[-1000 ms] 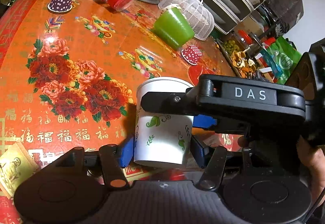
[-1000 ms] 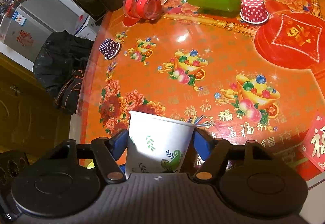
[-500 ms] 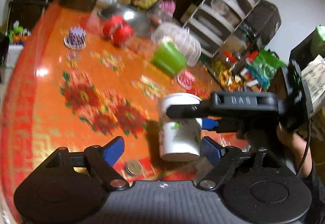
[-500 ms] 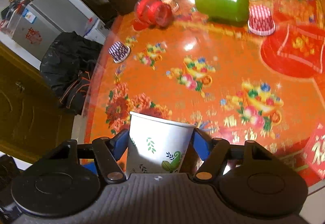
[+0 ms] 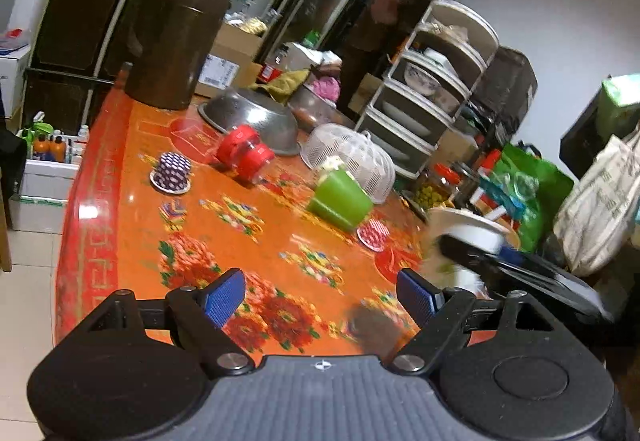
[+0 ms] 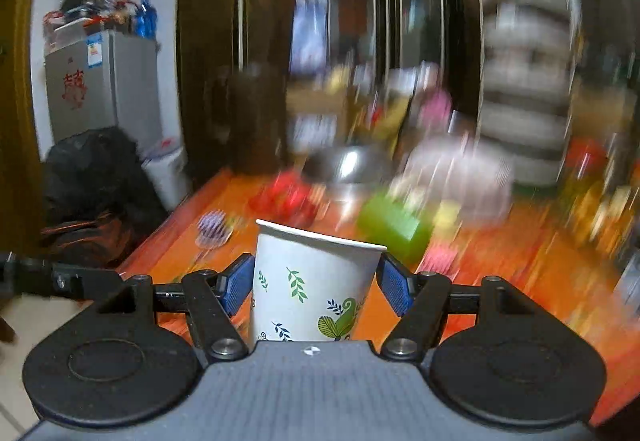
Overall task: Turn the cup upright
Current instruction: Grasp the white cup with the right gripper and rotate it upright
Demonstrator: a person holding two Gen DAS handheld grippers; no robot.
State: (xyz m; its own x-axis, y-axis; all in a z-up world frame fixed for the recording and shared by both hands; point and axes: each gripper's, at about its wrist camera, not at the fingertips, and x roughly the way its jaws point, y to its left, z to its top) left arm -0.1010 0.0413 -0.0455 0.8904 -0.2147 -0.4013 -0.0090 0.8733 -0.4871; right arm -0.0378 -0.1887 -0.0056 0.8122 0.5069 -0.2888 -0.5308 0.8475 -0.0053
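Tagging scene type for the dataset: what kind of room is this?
Most likely a home kitchen or dining area. An orange floral table carries a metal colander and a white mesh food cover, a tiered dish rack stands behind it, and a small grey fridge sits by the wall.

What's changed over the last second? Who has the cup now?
The left gripper let go of the paper cup and pulled back, open and empty. The right gripper lifted the cup and swung up toward the room. Its hold is unchanged, and the green cup stays lying on the table.
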